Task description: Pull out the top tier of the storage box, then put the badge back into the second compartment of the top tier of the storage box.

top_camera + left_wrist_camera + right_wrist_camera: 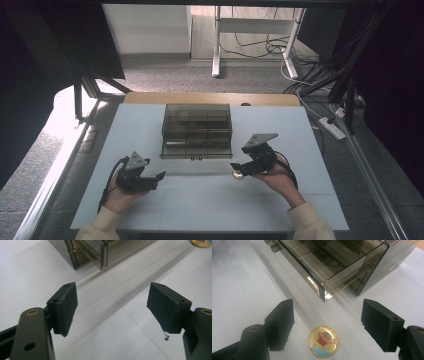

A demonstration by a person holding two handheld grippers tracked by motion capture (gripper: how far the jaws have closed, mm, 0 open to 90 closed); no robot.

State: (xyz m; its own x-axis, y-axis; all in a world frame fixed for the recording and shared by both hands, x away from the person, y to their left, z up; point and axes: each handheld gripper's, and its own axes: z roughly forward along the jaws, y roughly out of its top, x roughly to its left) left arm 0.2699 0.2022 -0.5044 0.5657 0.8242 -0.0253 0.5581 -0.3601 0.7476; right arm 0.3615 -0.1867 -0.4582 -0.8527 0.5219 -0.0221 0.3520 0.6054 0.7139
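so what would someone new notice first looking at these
Probably the round badge with a bright cartoon figure, lying flat on the white table between the open jaws of the right gripper. Next, the smoky see-through drawer box in the middle of the table, with one drawer pulled out toward the badge. The left gripper is also open, over bare table near the box's front.
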